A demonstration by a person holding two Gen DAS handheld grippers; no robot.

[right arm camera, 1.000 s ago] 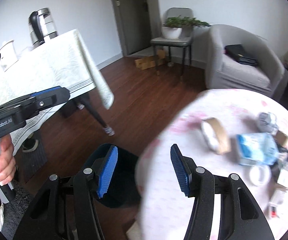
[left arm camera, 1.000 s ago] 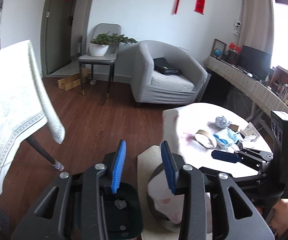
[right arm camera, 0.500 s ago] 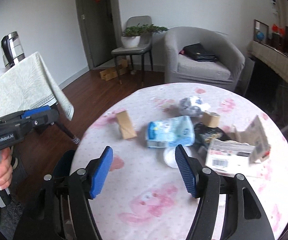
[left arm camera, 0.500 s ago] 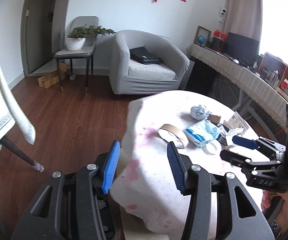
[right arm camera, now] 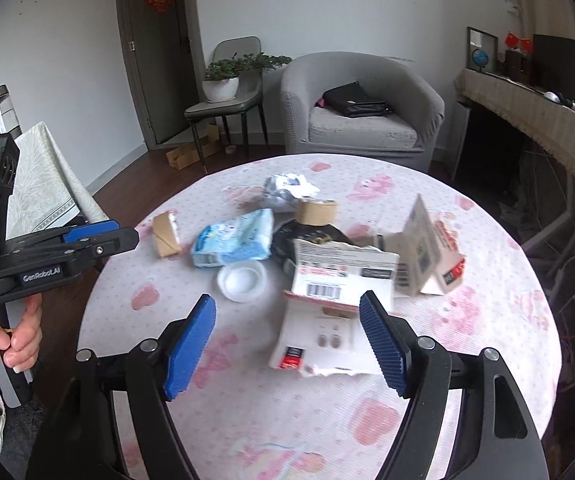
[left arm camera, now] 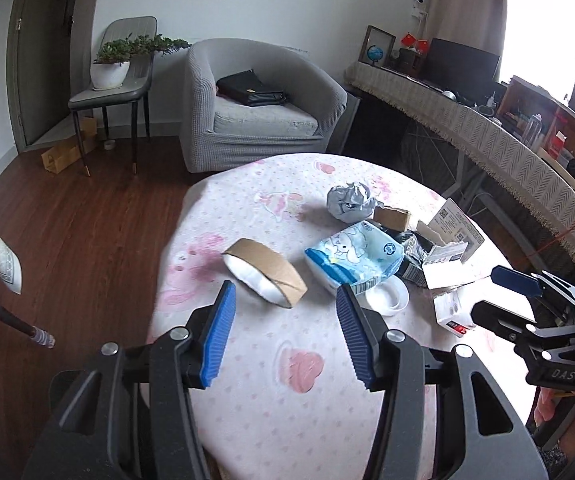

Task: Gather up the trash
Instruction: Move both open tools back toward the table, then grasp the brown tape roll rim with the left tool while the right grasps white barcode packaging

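Trash lies on a round table with a pink-patterned cloth [left arm camera: 287,400]: a brown tape roll [left arm camera: 265,270], a blue tissue pack [left arm camera: 355,258], a crumpled grey wrapper [left arm camera: 349,202], a white lid [right arm camera: 242,280], a small cardboard roll [right arm camera: 316,212] and a torn white box [right arm camera: 335,304]. My left gripper [left arm camera: 285,328] is open and empty, just short of the tape roll. My right gripper [right arm camera: 287,344] is open and empty, over the torn box's near end.
A grey armchair [left arm camera: 255,108] with a black bag stands behind the table. A chair with a potted plant [left arm camera: 111,72] is at the back left. A cloth-covered side table [right arm camera: 43,184] is at the left, a long counter [left arm camera: 487,128] at the right.
Both grippers swung from the floor and a dark bin at the table's left edge up over the tabletop. Both stay open and empty.
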